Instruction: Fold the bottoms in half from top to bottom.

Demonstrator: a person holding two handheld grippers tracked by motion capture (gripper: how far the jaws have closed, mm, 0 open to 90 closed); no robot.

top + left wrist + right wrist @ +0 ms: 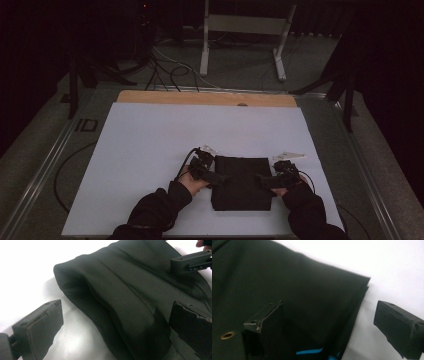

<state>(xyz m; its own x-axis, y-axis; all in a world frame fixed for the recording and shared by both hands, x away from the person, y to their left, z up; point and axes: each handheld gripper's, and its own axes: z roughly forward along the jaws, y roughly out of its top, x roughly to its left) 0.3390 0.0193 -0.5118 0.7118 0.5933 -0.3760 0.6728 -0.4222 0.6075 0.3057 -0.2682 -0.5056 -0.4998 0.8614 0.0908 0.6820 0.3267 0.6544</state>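
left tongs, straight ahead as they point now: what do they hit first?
Probably the folded black cloth. The left tongs stand open, one jaw over the white table cover, the other over the fabric, whose raised folded edge lies between them. Depth is unclear, but nothing else stands nearer.

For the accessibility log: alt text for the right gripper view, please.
A folded black garment lies on a white table, its edge between the right tongs' open jaws. A brass eyelet and a blue stripe show on the fabric.

Dim room, grey carpet floor [240,65], white frame legs [205,45], cables [170,70].
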